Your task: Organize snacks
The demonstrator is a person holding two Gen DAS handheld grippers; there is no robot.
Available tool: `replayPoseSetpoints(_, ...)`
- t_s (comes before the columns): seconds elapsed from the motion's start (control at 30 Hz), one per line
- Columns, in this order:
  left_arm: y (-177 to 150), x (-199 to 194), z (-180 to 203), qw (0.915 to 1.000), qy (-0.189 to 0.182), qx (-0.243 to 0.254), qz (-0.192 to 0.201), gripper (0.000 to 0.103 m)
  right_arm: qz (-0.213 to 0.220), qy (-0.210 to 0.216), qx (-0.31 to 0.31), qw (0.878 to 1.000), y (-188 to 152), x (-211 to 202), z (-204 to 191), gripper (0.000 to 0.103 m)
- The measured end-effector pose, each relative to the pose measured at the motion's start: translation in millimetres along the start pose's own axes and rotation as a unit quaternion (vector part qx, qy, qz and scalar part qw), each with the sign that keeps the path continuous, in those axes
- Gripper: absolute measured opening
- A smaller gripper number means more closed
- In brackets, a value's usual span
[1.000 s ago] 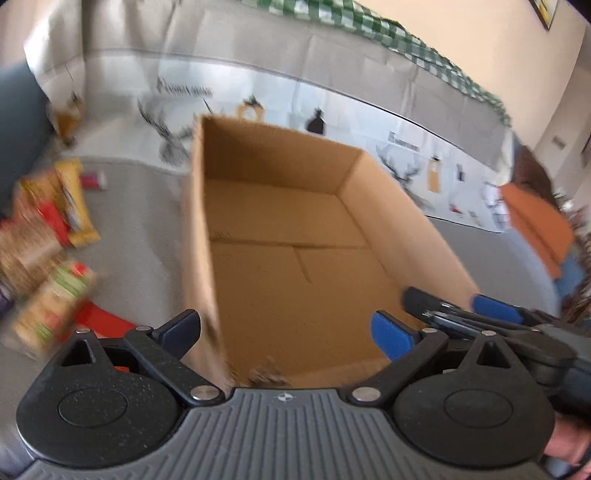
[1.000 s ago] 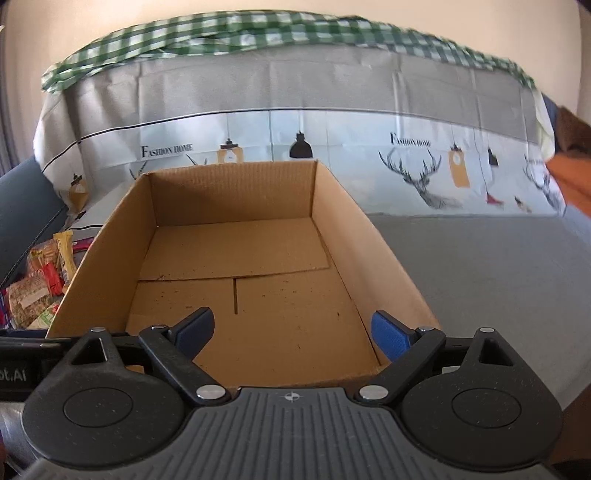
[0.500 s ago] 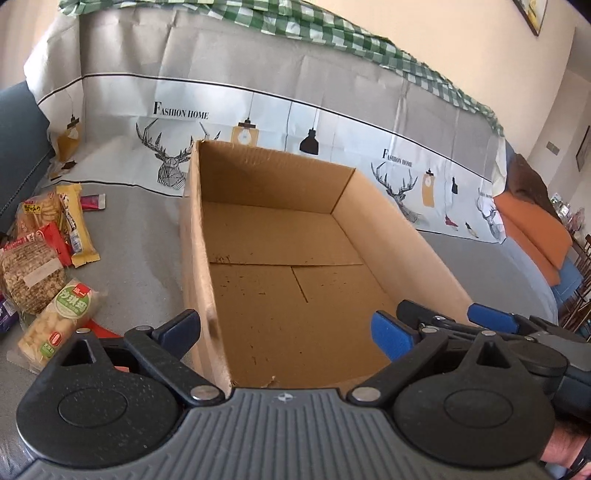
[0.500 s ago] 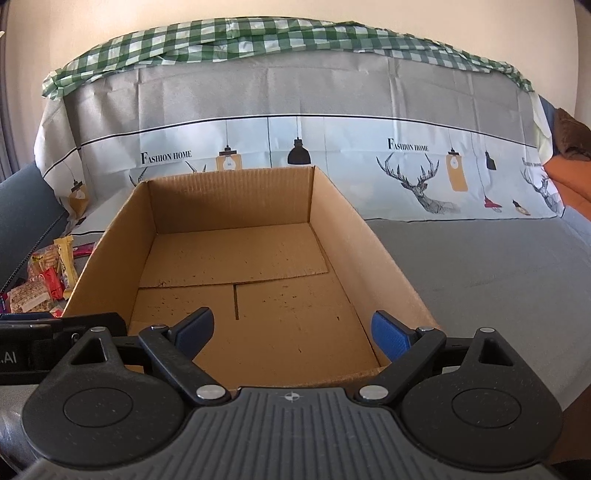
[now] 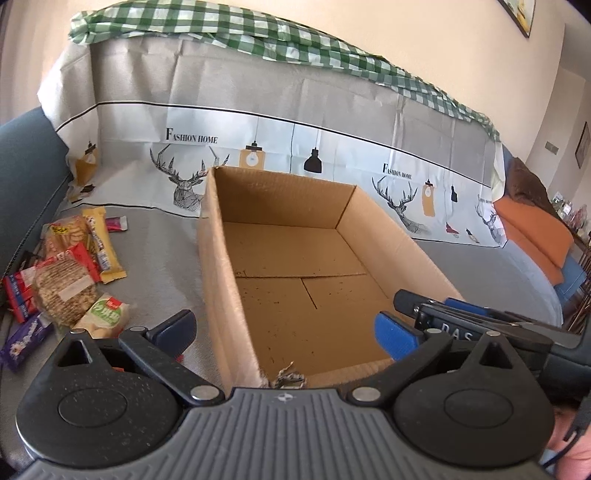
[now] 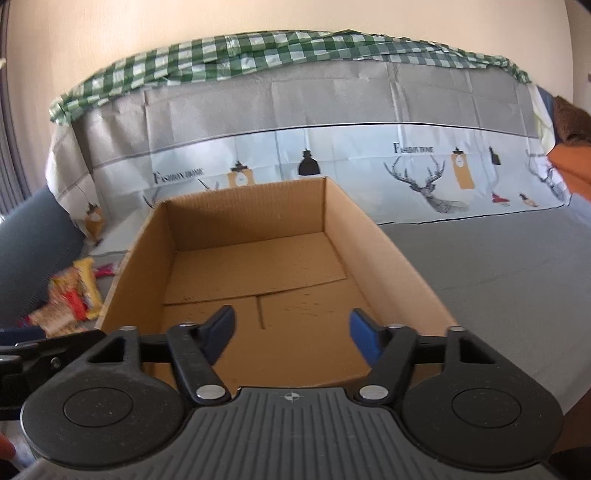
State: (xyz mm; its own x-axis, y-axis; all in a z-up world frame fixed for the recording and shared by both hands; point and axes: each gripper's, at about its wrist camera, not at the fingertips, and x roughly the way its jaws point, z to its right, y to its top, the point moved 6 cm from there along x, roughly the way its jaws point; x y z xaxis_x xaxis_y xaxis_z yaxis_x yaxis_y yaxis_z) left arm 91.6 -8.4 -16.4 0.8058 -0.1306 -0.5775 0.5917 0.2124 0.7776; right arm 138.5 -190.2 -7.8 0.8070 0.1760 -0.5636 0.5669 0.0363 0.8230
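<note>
Grey sofa cover (image 5: 162,254) underfoot of everything, printed with antlered deer and hanging lamps further back. Nearest, left gripper (image 5: 282,332) hanging over the near-left corner of the cardboard box (image 5: 295,295), jaws spread wide, nothing between them but the box's left wall passing under the gap. Right gripper (image 6: 291,330) held over the near end of the same box, jaws closing on empty air, no snack between the pads.

Off to the left of the left gripper, outside the box and well apart from the right one: snacks (image 5: 70,269) heaped loosely on the cover. Clearly nearer the left hand; reaching them probably means swinging that gripper leftward, away from the box wall. Closest of the heap, a pale pack with a green label (image 5: 105,314), just beside the left finger's tip in the left view. Behind it a round seeded cracker pack (image 5: 64,291), red wrappers, and a yellow bar (image 5: 103,245) lying long axis roughly away from the camera. Purple packet (image 5: 24,338) at the frame's edge.

Box itself open-topped, bare inside, long axis running away toward the sofa back. Beyond, green checked cloth (image 5: 258,33) draped along the top.
</note>
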Motion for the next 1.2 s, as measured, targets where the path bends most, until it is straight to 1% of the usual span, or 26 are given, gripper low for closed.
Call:
replayPoseSetpoints(0.1,5.0,-12.8,-5.8,0.9999,0.002,0.010,-0.011,0.103,0.008,0.022,0.004,1.000,3.0,-5.1,-11.2,0.059)
replayPoseSetpoints(0.17,9.1,-22.9,-11.3,0.9993,0.000,0.034,-0.017,0.103,0.015,0.035,0.002,0.999,5.5,-9.0,-21.0,0.059)
replayPoseSetpoints(0.2,11.7,-28.5,-14.6,0.9988,-0.009,0.046,-0.017,0.103,0.018,0.041,0.001,0.999,6.5,-10.4,-26.0,0.059)
replayPoseSetpoints(0.27,16.1,-41.2,-23.9,0.9972,-0.037,0.063,-0.012,0.103,0.025,0.055,0.002,0.998,8.9,-12.7,-36.1,0.059)
replayPoseSetpoints(0.3,19.4,-46.0,-32.1,0.9969,-0.041,0.066,-0.012,0.102,0.026,0.063,0.002,0.998,9.7,-13.5,-41.3,0.059)
replayPoseSetpoints(0.37,24.6,-53.4,-49.1,0.9964,-0.043,0.073,-0.001,0.102,0.027,0.077,0.002,0.997,10.8,-13.9,-52.4,0.059)
replayPoseSetpoints(0.43,27.6,-55.5,-70.6,0.9966,-0.032,0.075,0.014,0.096,0.026,0.092,-0.002,0.995,10.9,-13.2,-65.3,0.059)
replayPoseSetpoints(0.47,27.1,-53.5,-84.8,0.9975,-0.025,0.064,0.015,0.082,0.024,0.100,-0.005,0.995,10.5,-12.3,-72.2,0.059)
replayPoseSetpoints(0.5,24.2,-50.4,-99.4,0.9986,-0.017,0.048,0.014,0.065,0.022,0.107,-0.008,0.994,9.5,-11.2,-79.7,0.059)
replayPoseSetpoints(0.53,19.9,-46.6,-115.2,0.9995,-0.006,0.027,0.012,0.057,0.019,0.112,-0.014,0.993,8.3,-10.0,-86.7,0.059)
replayPoseSetpoints(0.6,1.8,-36.2,-153.3,0.9991,0.023,-0.035,0.007,0.027,0.013,0.120,-0.030,0.992,4.5,-7.6,-101.8,0.059)
replayPoseSetpoints(0.63,-8.5,-30.4,-171.8,0.9963,0.030,-0.081,-0.007,0.021,0.011,0.125,-0.040,0.991,2.3,-6.4,-110.2,0.054)
replayPoseSetpoints(0.67,-9.7,-31.8,-184.9,0.9930,0.031,-0.114,-0.003,0.018,0.010,0.131,-0.050,0.990,0.4,-4.5,-118.6,0.049)
replayPoseSetpoints(0.7,-8.1,-37.1,-192.7,0.9906,0.038,-0.130,0.019,0.018,0.007,0.141,-0.062,0.988,-1.4,-2.2,-128.0,0.039)
replayPoseSetpoints(0.73,-7.9,-39.4,-197.5,0.9892,0.041,-0.138,0.030,0.018,0.004,0.154,-0.075,0.985,-3.5,-0.5,-137.8,0.034)
replayPoseSetpoints(0.8,-10.5,-33.6,-196.6,0.9917,0.044,-0.119,0.018,0.018,0.002,0.179,-0.101,0.979,-7.3,1.6,-158.2,0.031)
replayPoseSetpoints(0.87,-12.9,-21.4,-189.6,0.9953,0.049,-0.084,-0.003,0.019,0.001,0.198,-0.129,0.972,-12.7,4.5,-179.6,0.031)
replayPoseSetpoints(0.93,-16.9,-8.2,-187.9,0.9960,0.058,-0.064,-0.025,0.022,-0.009,0.210,-0.157,0.965,-21.8,9.4,-198.2,0.031)
replayPoseSetpoints(0.97,-23.5,-3.6,-185.0,0.9954,0.066,-0.061,-0.031,0.025,-0.018,0.213,-0.170,0.962,-27.0,13.4,-207.4,0.031)
replayPoseSetpoints(1.0,-25.1,0.8,-188.3,0.9949,0.071,-0.063,-0.035,0.032,-0.027,0.217,-0.181,0.959,-32.2,17.1,-216.0,0.031)
replayPoseSetpoints(1.07,-29.6,9.7,-194.5,0.9937,0.072,-0.074,-0.044,0.041,-0.043,0.222,-0.200,0.953,-41.3,24.7,-229.9,0.034)
replayPoseSetpoints(1.13,-32.2,14.8,-202.8,0.9923,0.069,-0.091,-0.047,0.044,-0.060,0.218,-0.220,0.949,-51.3,33.3,-240.3,0.046)
replayPoseSetpoints(1.17,-33.0,15.3,-205.6,0.9916,0.066,-0.100,-0.048,0.047,-0.068,0.213,-0.230,0.947,-55.3,39.0,-244.5,0.049)
replayPoseSetpoints(1.2,-32.7,16.1,-208.2,0.9909,0.065,-0.108,-0.048,0.050,-0.075,0.207,-0.238,0.946,-58.7,45.4,-248.0,0.057)
